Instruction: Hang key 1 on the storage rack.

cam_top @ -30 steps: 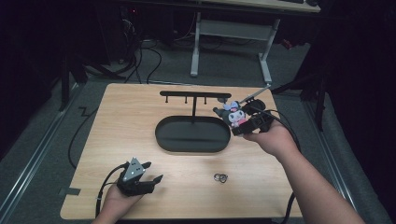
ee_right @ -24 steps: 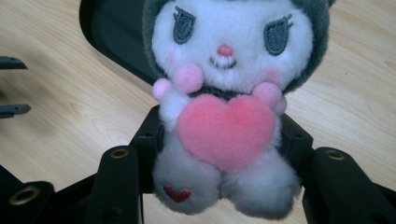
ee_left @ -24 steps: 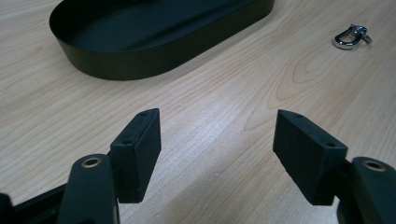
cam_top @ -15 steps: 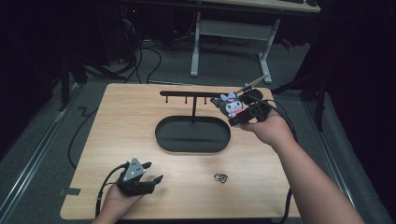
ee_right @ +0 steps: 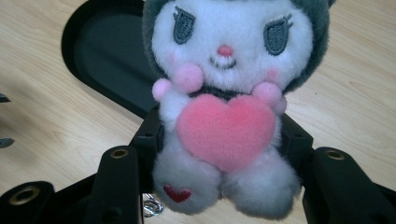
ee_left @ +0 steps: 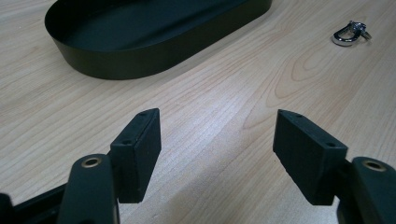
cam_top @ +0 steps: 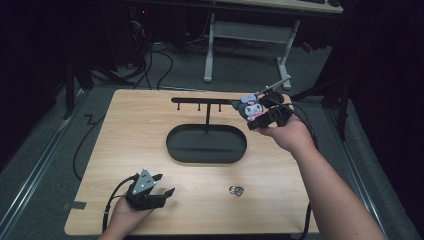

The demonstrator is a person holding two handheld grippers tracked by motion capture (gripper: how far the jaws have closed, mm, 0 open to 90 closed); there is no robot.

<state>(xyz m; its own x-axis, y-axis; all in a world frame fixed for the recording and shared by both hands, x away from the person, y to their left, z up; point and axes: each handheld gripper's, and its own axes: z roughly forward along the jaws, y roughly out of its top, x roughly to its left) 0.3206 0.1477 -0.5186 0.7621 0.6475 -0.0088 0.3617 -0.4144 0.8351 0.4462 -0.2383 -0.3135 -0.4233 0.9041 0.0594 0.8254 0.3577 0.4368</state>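
Observation:
My right gripper [cam_top: 261, 116] is shut on a small plush toy [cam_top: 251, 108], white-faced with a dark grey hood and a pink heart [ee_right: 226, 126] on its chest. Its jaws squeeze the toy's lower body from both sides. It holds the toy in the air beside the right end of the black hook bar [cam_top: 200, 100], which stands on a post over an oval black tray [cam_top: 172, 150]. My left gripper [cam_top: 161, 186] rests on the table near the front left edge, open, with bare wood between its fingers [ee_left: 140, 149].
A small metal key ring [cam_top: 236, 190] lies on the wooden table in front of the tray, also in the left gripper view as the key ring [ee_left: 348, 35]. Cables trail off the table's left side. A desk frame stands on the floor behind.
My right gripper has carried the plush toy up and slightly left, from beside the tray to the right end of the hook bar. The left gripper has stayed put.

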